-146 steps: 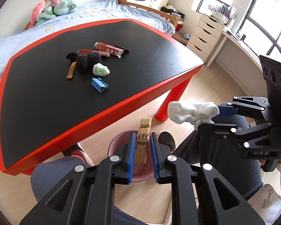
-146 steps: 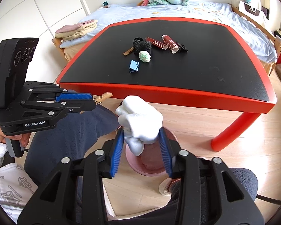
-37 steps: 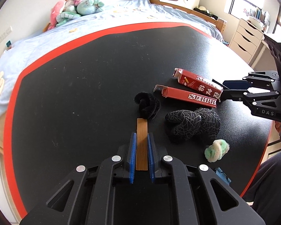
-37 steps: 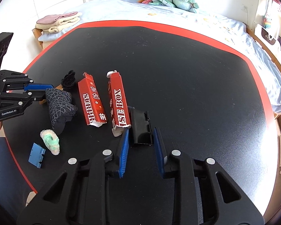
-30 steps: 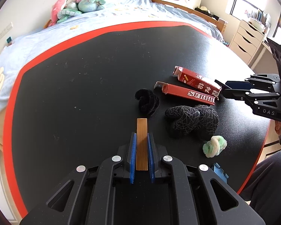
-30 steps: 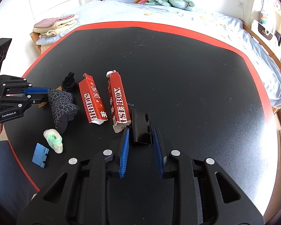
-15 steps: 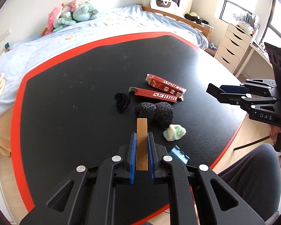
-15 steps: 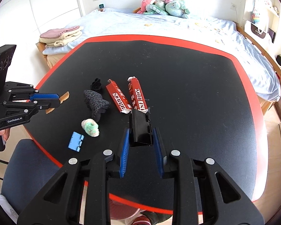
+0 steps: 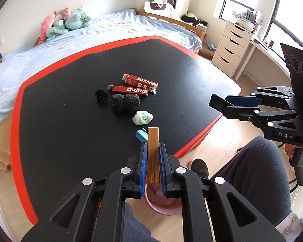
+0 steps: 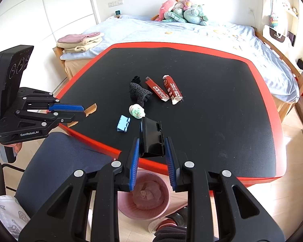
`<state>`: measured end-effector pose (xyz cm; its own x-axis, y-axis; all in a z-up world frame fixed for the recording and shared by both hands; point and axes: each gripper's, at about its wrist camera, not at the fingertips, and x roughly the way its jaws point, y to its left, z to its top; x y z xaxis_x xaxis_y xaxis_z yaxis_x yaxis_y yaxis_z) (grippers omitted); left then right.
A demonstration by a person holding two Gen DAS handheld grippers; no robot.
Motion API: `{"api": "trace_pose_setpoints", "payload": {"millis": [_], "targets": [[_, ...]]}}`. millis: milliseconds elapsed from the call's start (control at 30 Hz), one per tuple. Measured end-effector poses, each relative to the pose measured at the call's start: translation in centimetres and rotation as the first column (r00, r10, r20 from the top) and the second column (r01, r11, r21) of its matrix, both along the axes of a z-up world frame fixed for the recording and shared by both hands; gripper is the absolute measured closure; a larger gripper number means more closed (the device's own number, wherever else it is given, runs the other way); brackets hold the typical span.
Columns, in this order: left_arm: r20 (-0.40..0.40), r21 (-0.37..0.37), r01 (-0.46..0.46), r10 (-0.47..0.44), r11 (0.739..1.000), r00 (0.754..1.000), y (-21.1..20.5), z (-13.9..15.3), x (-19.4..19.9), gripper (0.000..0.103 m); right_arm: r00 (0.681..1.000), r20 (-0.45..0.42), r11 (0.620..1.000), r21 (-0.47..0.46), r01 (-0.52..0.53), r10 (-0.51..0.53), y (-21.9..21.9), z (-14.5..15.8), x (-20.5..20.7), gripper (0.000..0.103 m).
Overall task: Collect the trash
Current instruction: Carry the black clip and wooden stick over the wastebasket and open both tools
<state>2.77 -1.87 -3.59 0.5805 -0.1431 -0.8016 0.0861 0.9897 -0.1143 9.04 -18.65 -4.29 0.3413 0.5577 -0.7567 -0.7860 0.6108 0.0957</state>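
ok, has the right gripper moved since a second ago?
Yes. The right gripper, shut on the black clip, pulled back from the red boxes to the table's near edge, above the pink bin.

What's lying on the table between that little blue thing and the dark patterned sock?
A small white-and-green wad lies between the blue clip and the dark patterned sock, seen best in the right wrist view.

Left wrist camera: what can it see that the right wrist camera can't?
Only the left wrist camera shows the white drawers and the windows.

Only the right wrist camera shows the folded towels and the white wardrobe doors.

Both show the black table, the two red boxes, the blue clip, the pink bin, the left tongs shut on a wooden stick, and the right tongs gripping a black clip.
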Motion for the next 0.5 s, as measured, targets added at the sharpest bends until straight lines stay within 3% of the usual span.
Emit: {"api": "trace_pose_setpoints", "payload": {"millis": [500], "targets": [[-0.038, -0.019, 0.078, -0.079, 0.997, 0.996, -4.1, -1.4, -3.5, 0.092, 0.998, -0.056, 0.999, -0.022, -0.034, 0.033, -3.0, -1.6, -6.3, 0.078]]}}
